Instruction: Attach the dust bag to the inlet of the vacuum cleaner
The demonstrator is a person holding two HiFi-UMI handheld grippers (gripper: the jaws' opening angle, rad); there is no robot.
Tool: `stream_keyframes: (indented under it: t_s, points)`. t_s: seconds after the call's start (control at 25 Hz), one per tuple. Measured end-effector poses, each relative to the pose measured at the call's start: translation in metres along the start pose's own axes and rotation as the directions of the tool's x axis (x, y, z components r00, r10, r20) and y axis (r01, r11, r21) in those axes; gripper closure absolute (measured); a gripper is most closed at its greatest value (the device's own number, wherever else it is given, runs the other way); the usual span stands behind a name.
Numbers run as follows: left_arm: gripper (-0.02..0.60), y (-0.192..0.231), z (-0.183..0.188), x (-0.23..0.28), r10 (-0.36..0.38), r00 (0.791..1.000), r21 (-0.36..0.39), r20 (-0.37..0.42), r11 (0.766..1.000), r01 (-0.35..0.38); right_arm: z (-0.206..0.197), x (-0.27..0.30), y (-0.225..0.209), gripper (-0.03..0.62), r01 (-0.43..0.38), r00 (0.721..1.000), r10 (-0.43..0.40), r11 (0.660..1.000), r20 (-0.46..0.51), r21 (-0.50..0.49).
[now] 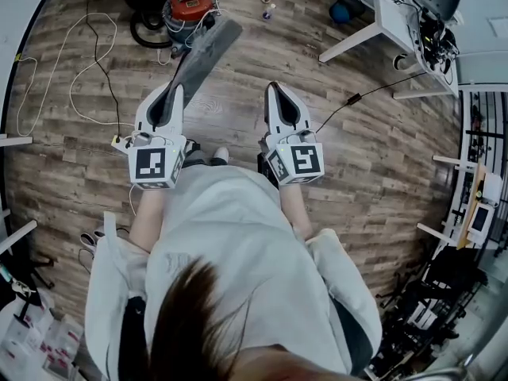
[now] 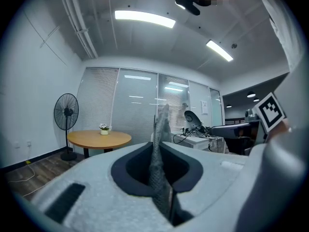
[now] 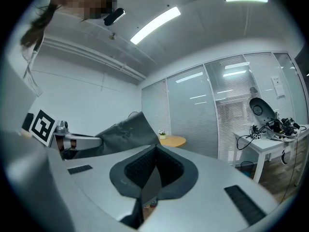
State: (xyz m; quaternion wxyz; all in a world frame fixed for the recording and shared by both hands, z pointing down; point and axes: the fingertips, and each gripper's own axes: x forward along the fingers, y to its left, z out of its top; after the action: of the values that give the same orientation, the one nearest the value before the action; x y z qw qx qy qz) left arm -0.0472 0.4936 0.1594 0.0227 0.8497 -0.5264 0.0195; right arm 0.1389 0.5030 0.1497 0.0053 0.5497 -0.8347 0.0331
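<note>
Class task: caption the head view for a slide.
The left hand-held gripper holds a grey dust bag above a wooden floor; right hand-held gripper shut and empty; vacuum cleaner ahead.

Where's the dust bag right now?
Head view, left of centre: the dust bag is clamped in the left tongs, sticking forward toward the red vacuum near the top edge.

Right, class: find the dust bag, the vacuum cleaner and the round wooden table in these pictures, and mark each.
dust bag (image 1: 205, 52), head view, middle of the grey fabric
vacuum cleaner (image 1: 190, 3), head view, on its red top
round table (image 2: 99, 138), left gripper view, on its wooden top
</note>
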Motion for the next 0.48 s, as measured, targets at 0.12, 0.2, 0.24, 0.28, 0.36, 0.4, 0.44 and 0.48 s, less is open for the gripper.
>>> stream_keyframes:
  t_s: [0.12, 0.2, 0.24, 0.28, 0.36, 0.4, 0.44, 0.48]
  points:
    - [0.543, -0.015, -0.003, 0.002, -0.006, 1.000, 0.001, -0.004, 1.000, 0.006, -0.002, -0.010, -0.010, 0.592, -0.001, 1.000, 0.001, 1.000, 0.015, 0.007]
    - [0.543, -0.024, -0.005, 0.005, -0.010, 1.000, 0.001, -0.010, 1.000, 0.010, -0.004, -0.013, -0.015, 0.592, -0.003, 1.000, 0.003, 1.000, 0.008, 0.004]
    - [0.543, -0.027, -0.005, 0.006, -0.012, 1.000, -0.001, -0.014, 1.000, 0.012, -0.005, -0.014, -0.017, 0.592, -0.007, 1.000, 0.007, 1.000, 0.005, -0.002]
    - [0.543, -0.029, -0.006, 0.007, -0.013, 1.000, -0.004, -0.018, 1.000, 0.013, -0.006, -0.014, -0.017, 0.592, -0.011, 1.000, 0.011, 1.000, 0.002, -0.006]
    - [0.543, -0.031, -0.007, 0.012, -0.017, 1.000, -0.013, -0.022, 1.000, 0.017, -0.007, -0.012, -0.019, 0.592, -0.015, 1.000, 0.015, 1.000, 0.000, -0.006]
    - [0.543, -0.030, -0.007, 0.015, -0.019, 1.000, -0.016, -0.025, 1.000, 0.019, -0.007, -0.009, -0.020, 0.592, -0.018, 1.000, 0.018, 1.000, -0.001, -0.005]
    - [0.543, -0.029, -0.007, 0.019, -0.022, 0.999, -0.016, -0.027, 1.000, 0.021, -0.008, -0.005, -0.022, 0.592, -0.020, 1.000, 0.020, 1.000, -0.002, -0.003]
    - [0.543, -0.028, -0.008, 0.022, -0.024, 0.999, -0.014, -0.030, 1.000, 0.023, -0.009, -0.002, -0.023, 0.592, -0.021, 1.000, 0.021, 1.000, -0.003, 0.000]
